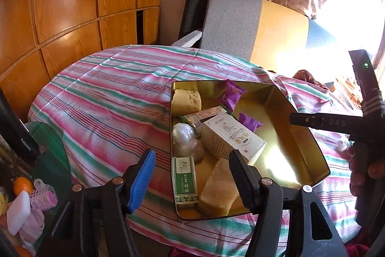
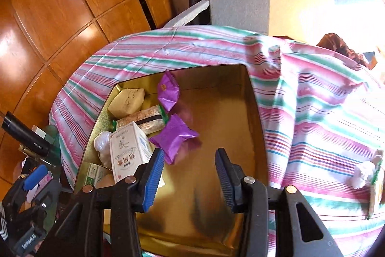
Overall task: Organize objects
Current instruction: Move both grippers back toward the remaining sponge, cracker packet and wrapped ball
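Note:
A gold tin box (image 1: 310, 148) (image 2: 257, 112) lies open on the striped bedspread. In it are a white carton (image 1: 232, 139) (image 2: 128, 151), two purple packets (image 1: 231, 94) (image 2: 174, 136), a green box (image 1: 184, 182), yellow blocks (image 1: 220, 189) (image 2: 126, 101), a white pouch (image 1: 186, 140) and a snack bar (image 1: 204, 116) (image 2: 144, 121). My left gripper (image 1: 192, 177) is open and empty over the tin's near left corner. My right gripper (image 2: 189, 180) is open and empty above the tin's bare floor; it also shows in the left wrist view (image 1: 320, 122).
A white pouch and a packet (image 2: 368, 175) lie on the bedspread at the right. A glass side table (image 1: 50, 155) at the left holds a black flask (image 1: 20, 141), an orange, hair rollers and a white bar. A grey and yellow headboard (image 1: 240, 21) stands behind.

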Motion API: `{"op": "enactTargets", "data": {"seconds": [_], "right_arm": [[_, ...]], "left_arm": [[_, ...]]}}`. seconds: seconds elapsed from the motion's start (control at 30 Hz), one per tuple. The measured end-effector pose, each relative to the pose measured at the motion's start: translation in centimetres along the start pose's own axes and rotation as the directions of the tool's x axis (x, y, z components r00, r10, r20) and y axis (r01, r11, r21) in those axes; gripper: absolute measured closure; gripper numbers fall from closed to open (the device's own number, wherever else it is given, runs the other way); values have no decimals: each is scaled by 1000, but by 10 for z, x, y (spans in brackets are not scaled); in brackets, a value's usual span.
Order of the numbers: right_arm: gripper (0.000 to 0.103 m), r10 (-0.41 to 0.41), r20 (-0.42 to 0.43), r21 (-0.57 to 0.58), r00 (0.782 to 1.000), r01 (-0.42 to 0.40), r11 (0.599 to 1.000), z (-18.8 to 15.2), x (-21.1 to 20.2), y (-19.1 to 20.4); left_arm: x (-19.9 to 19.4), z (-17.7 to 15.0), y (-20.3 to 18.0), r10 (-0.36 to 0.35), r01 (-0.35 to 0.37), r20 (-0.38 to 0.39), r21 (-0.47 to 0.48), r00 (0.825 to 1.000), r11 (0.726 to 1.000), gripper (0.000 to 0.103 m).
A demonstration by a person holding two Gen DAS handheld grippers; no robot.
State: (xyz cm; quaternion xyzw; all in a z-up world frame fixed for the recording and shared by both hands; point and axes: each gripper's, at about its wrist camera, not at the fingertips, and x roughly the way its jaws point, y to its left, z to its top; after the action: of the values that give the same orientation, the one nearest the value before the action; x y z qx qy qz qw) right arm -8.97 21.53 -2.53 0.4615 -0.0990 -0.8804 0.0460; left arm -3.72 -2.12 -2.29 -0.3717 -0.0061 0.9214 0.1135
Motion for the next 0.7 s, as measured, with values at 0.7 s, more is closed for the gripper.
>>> {"op": "enactTargets", "data": {"seconds": [0.7], "right_arm": [[57,-379,113,331,919,325,886,-57,-134,-222]], "left_arm": [[-5,7,-90,-128,129,-17,191,992,973,39]]}}
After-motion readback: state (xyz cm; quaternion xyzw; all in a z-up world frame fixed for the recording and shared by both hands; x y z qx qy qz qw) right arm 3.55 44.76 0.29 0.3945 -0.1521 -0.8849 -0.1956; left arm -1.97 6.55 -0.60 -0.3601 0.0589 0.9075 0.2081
